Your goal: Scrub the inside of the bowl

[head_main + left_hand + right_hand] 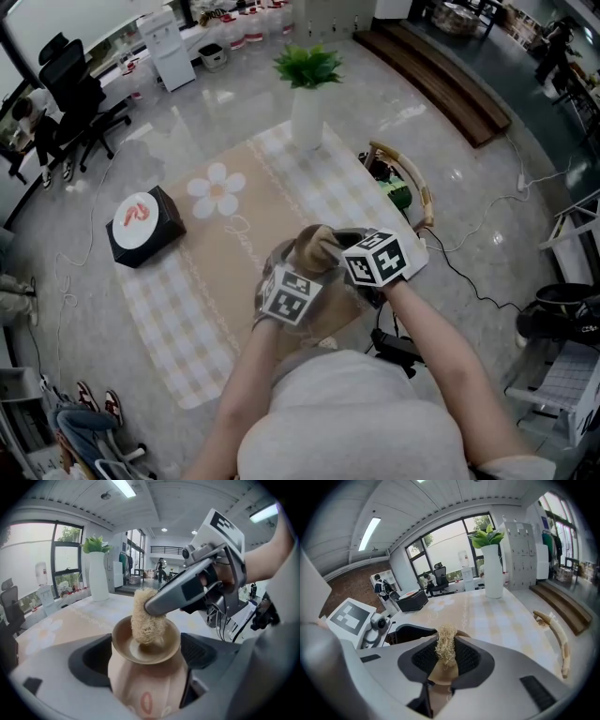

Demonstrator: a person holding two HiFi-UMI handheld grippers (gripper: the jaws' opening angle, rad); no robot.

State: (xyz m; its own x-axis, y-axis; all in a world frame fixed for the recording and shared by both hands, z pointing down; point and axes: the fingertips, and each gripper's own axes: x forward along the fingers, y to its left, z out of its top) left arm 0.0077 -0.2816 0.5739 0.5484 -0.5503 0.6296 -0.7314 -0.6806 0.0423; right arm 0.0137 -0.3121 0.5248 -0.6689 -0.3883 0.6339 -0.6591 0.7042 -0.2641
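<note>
A small bowl (146, 645), tan inside and pinkish outside, is clamped between the jaws of my left gripper (146, 660), which is shut on its body. My right gripper (446, 654) is shut on a straw-coloured loofah scrubber (446, 648). In the left gripper view the loofah scrubber (145, 616) stands upright with its lower end pressed into the bowl's hollow. From the head view both grippers meet over the near edge of the table: left gripper (292, 281), right gripper (349, 255), the bowl (281, 255) and scrubber (317, 244) between them.
A beige and checked tablecloth (225, 253) covers the table. A white vase with a green plant (307, 108) stands at the far side, a black box (145, 227) at the left. A basket with a curved wooden handle (405, 183) sits by the right edge. Cables lie on the floor.
</note>
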